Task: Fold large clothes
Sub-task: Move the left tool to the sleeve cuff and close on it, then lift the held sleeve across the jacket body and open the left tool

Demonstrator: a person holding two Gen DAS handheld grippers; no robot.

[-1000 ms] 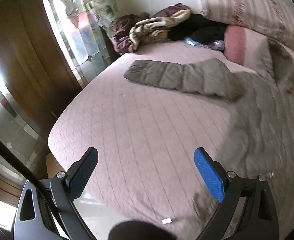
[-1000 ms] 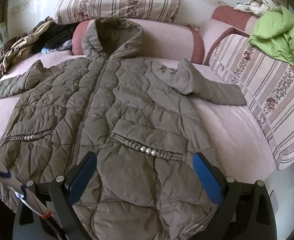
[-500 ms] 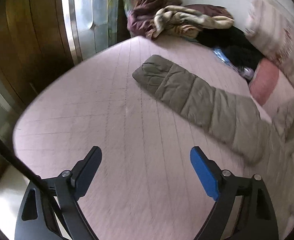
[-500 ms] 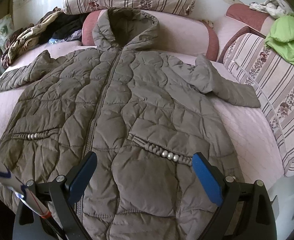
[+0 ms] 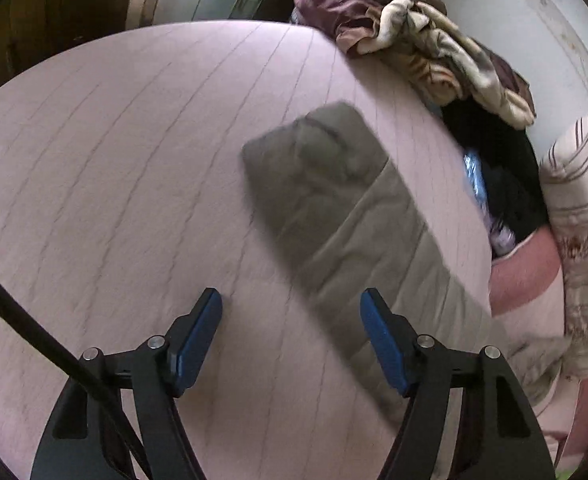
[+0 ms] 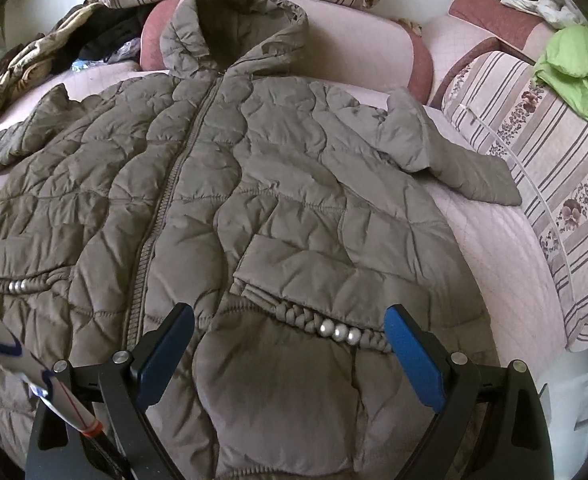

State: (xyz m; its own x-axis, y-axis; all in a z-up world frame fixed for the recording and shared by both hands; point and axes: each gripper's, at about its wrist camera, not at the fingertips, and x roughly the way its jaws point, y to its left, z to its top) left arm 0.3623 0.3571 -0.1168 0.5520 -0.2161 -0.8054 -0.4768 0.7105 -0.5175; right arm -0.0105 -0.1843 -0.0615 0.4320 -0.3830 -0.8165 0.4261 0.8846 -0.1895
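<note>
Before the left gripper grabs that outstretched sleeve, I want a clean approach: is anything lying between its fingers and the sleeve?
Nothing visible. Only bare pink quilted bed cover lies between the open left gripper and the sleeve; the clothes pile sits beyond the cuff.

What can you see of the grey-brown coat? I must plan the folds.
The coat is a quilted, puffy olive-grey hooded parka lying front-up and zipped on the pink bedspread. Its hood rests against a pillow; both sleeves lie spread outward. Braided pocket trims carry pearl-like beads. No gripper touches it.
</note>
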